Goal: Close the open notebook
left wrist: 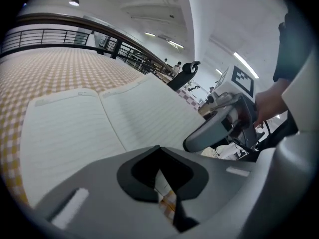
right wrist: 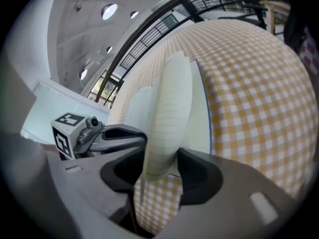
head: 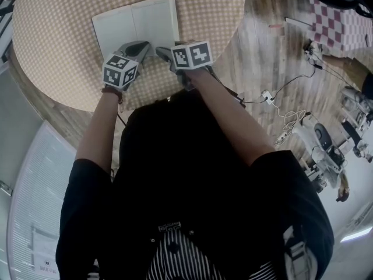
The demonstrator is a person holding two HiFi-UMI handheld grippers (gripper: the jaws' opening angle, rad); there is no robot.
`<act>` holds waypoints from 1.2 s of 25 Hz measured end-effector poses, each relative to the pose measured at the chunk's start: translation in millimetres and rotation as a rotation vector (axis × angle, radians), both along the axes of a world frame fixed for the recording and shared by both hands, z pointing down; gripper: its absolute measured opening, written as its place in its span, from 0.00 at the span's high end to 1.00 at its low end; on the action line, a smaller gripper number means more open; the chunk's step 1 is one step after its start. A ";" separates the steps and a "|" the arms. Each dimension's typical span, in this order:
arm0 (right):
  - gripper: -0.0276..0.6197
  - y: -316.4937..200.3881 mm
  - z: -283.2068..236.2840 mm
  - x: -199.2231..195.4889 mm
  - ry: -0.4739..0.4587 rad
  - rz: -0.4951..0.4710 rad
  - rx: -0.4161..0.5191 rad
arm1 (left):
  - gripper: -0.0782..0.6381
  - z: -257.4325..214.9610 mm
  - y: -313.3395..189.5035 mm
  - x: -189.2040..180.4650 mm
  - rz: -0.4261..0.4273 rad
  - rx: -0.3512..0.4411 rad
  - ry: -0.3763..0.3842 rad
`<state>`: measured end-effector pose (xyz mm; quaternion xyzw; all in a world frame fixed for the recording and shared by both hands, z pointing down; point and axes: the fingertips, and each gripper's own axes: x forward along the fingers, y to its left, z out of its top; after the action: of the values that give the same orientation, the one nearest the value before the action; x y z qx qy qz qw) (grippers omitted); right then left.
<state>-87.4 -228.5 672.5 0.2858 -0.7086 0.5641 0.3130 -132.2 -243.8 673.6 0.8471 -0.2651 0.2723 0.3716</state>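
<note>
An open lined notebook (head: 137, 25) lies on the round table's checked cloth (head: 58, 28). My right gripper (head: 163, 52) is at the notebook's near right corner, shut on the edge of the right-hand pages. In the right gripper view those pages (right wrist: 169, 113) rise curved between its jaws (right wrist: 159, 173), lifted off the cover. My left gripper (head: 144, 45) sits at the notebook's near edge by the spine. The left gripper view shows both flat pages (left wrist: 99, 128) beyond its jaws (left wrist: 167, 193), which are shut with nothing held. The right gripper (left wrist: 219, 128) is close on its right.
The table's near edge (head: 76, 112) curves just behind the grippers. To the right on the wooden floor lie cables (head: 274, 98) and equipment (head: 326, 144). A red-and-white checked surface (head: 338, 16) stands at the far right. A railing (left wrist: 50, 36) runs beyond the table.
</note>
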 end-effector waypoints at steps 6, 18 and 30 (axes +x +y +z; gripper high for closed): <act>0.65 -37.2 4.3 41.0 0.108 0.037 0.123 | 0.89 4.9 2.6 -2.3 -0.001 0.012 -0.061; 0.62 -47.5 9.6 23.8 0.046 -0.014 0.080 | 0.89 -3.5 1.2 -4.3 -0.008 0.017 0.029; 0.62 -53.9 -73.1 10.2 -0.191 0.006 0.128 | 0.89 -14.0 -4.1 -15.0 -0.128 -0.019 0.156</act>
<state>-77.2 -282.4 599.3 0.2522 -0.7690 0.5432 0.2236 -147.3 -247.9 659.6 0.8435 -0.2864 0.1834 0.4158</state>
